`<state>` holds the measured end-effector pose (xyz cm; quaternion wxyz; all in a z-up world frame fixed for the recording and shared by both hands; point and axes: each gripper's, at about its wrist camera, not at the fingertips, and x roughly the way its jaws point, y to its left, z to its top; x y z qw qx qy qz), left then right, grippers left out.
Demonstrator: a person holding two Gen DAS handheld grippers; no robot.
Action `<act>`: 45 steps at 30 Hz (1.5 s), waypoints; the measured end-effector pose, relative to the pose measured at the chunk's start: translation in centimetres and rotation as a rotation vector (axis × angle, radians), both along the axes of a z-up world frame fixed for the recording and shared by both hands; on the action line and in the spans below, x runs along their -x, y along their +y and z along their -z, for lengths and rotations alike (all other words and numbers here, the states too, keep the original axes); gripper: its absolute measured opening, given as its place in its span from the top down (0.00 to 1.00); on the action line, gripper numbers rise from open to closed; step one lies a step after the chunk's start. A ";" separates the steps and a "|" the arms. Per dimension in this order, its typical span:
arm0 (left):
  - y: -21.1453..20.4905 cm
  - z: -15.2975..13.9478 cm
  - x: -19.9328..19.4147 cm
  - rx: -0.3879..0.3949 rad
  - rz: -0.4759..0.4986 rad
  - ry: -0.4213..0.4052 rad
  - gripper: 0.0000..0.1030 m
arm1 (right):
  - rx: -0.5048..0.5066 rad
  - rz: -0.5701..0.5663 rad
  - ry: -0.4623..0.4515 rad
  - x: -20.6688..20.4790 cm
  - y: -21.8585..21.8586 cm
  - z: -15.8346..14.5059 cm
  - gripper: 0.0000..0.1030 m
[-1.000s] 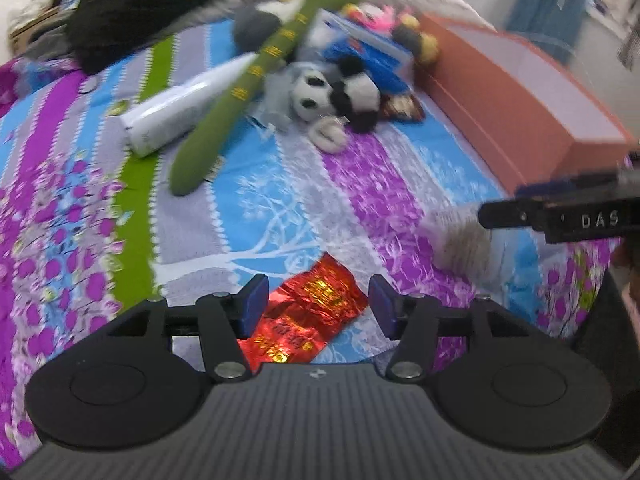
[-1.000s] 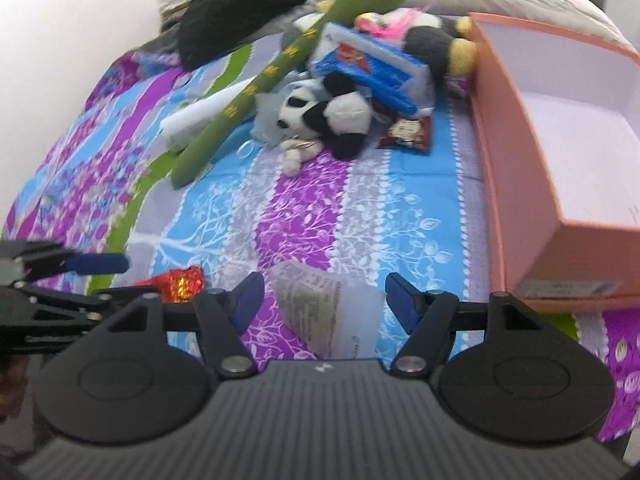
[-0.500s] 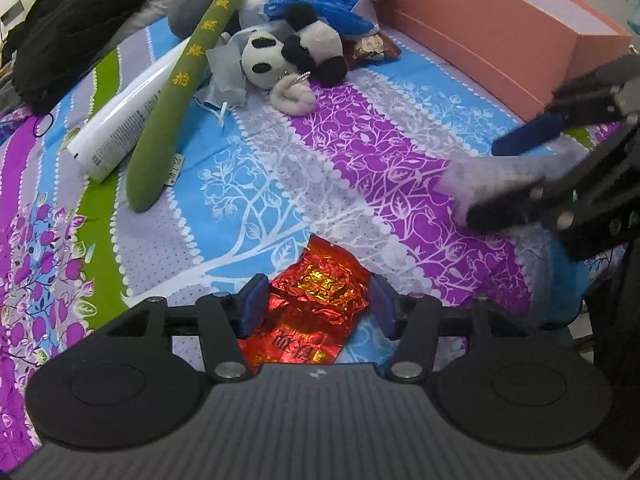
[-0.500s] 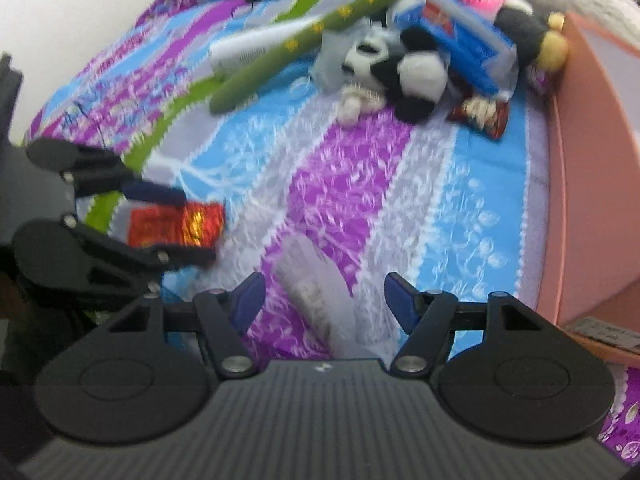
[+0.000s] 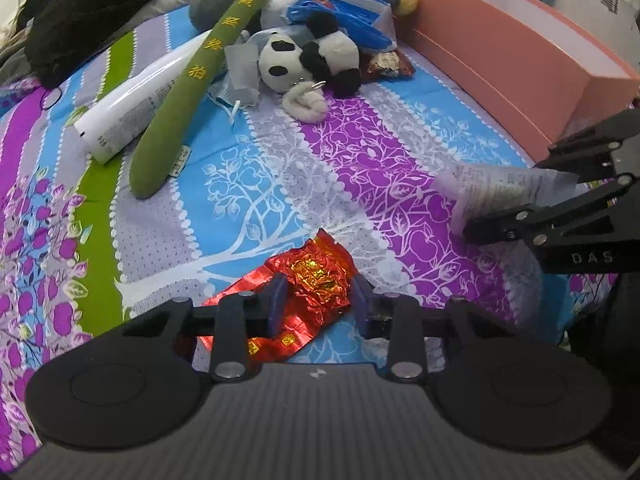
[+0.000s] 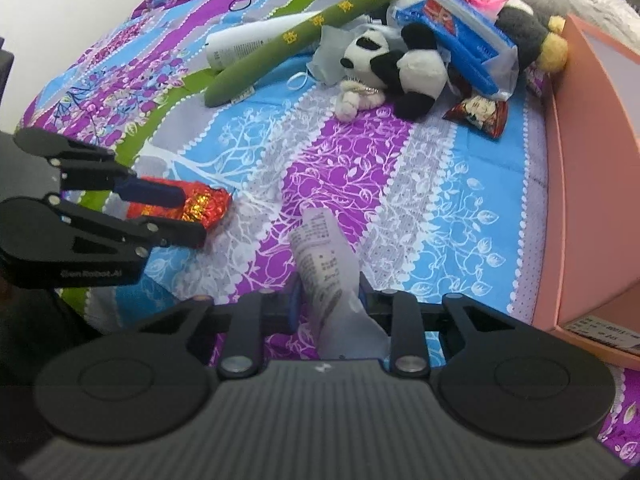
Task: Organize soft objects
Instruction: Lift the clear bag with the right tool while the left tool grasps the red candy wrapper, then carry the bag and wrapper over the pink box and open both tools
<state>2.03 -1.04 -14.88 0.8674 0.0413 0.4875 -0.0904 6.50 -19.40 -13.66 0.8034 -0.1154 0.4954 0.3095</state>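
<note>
My left gripper (image 5: 318,300) is shut on a crinkled red foil packet (image 5: 308,284) on the patterned bedspread; it also shows in the right wrist view (image 6: 188,204). My right gripper (image 6: 326,300) is shut on a clear printed plastic pouch (image 6: 326,256), which also shows in the left wrist view (image 5: 496,190). Farther back lie a panda plush (image 5: 308,58), a long green plush (image 5: 200,76), a white tube (image 5: 136,100), a blue plastic pack (image 5: 340,16) and a dark snack packet (image 6: 478,114).
An open pink box (image 5: 516,64) stands along the right side of the bed; its white inside shows in the right wrist view (image 6: 612,68). A black garment (image 5: 92,0) is heaped at the far left. More plush toys (image 6: 528,32) lie behind the blue pack.
Both grippers have closed: the left on the red foil packet, the right on the clear pouch. Both have moved in low over the bedspread.
</note>
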 end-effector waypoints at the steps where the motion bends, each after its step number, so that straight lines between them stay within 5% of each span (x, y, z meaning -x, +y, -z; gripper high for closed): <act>1: 0.0 0.0 0.1 0.004 -0.011 0.000 0.62 | -0.001 0.006 -0.004 0.1 0.0 -0.1 0.71; 7: 0.0 0.4 0.2 0.020 -0.070 0.020 0.60 | -0.008 0.050 -0.024 1.1 -0.3 -0.7 0.71; 17: 1.0 1.1 0.7 0.199 -0.371 0.045 0.45 | -0.021 0.121 -0.035 2.0 -1.2 -1.2 0.71; 26: 1.9 1.2 0.5 0.329 -0.596 0.029 0.42 | -0.026 0.142 -0.024 1.6 -1.9 -1.1 0.71; 29: 1.4 1.5 -0.1 0.298 -0.608 0.035 0.43 | -0.026 0.145 -0.018 1.4 -2.0 -0.8 0.71; 33: 0.4 1.5 -0.6 0.227 -0.585 0.034 0.57 | -0.030 0.154 -0.011 1.2 -2.1 -0.7 0.71; 45: 0.7 -0.4 0.7 0.279 -0.528 0.012 0.60 | -0.063 0.203 -0.050 1.8 -2.6 -2.4 0.71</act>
